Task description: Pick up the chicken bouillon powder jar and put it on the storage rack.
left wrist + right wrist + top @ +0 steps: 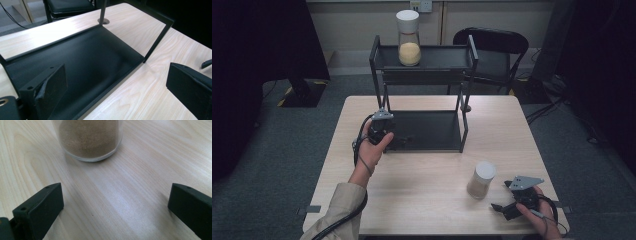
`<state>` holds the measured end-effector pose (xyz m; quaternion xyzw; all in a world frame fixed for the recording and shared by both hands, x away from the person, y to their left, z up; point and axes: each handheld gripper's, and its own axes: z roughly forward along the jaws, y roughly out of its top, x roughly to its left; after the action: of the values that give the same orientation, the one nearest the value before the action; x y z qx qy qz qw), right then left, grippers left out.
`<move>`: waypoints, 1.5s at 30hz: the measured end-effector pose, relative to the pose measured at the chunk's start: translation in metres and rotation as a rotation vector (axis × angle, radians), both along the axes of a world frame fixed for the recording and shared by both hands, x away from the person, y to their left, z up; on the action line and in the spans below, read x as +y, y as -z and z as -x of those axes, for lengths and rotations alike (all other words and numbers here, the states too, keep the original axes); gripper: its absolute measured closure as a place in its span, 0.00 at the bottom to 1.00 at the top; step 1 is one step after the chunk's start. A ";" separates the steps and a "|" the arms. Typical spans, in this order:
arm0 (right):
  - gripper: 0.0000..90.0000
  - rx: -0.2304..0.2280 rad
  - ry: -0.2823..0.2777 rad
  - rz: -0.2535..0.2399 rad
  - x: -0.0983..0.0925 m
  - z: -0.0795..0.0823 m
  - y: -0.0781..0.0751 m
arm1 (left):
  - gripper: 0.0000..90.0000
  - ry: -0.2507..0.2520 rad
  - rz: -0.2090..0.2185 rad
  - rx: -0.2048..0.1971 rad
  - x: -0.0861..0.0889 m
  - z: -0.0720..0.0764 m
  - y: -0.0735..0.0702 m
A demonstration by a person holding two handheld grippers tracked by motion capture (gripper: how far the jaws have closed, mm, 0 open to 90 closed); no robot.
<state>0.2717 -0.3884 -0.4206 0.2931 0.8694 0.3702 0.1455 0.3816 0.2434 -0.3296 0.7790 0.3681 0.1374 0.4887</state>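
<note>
A light wooden tabletop [427, 200] carries one black two-tier metal rack [424, 131], two clear jars with white lids, and two hand-held grippers. Toward the left edge, the person's left hand [372, 150] holds the left gripper [382, 131] at the front left corner of the rack's lower shelf [82, 62]; its jaws stand wide apart, one over the dark shelf and the other over the bare wood, gripping nothing. The rack stands at the middle of the far edge. On its upper shelf [427, 57] stands the first jar [408, 38], upright and about half full of yellow grains. Toward the front right corner of the tabletop stands the second jar [481, 180], holding brown powder. Just to its right, the right hand [539, 212] holds the right gripper [504, 207], jaws wide apart, aimed at the jar's base [90, 142] and not touching it. Around the table lie grey carpet [287, 145], one black chair [494, 50] behind the rack, and cables [544, 107] on the floor at right.
</note>
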 end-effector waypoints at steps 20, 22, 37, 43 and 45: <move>0.00 0.000 0.000 -0.001 0.000 0.000 0.000 | 0.03 0.013 -0.028 0.023 -0.001 0.014 0.037; 0.00 0.000 0.000 -0.001 0.000 0.000 0.000 | 0.03 0.017 -0.041 0.021 -0.003 0.015 0.040; 0.00 0.000 0.001 -0.001 0.000 0.000 0.000 | 0.03 0.030 -0.072 0.045 -0.006 0.025 0.069; 0.00 0.000 0.000 -0.001 0.000 0.000 0.000 | 0.03 0.026 -0.085 0.049 -0.006 0.030 0.077; 0.00 0.000 0.000 -0.001 0.000 0.000 0.000 | 0.03 0.025 -0.090 0.050 -0.006 0.032 0.079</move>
<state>0.2717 -0.3883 -0.4206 0.2934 0.8692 0.3705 0.1454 0.3499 0.2375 -0.4087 0.8079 0.3639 0.1283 0.4454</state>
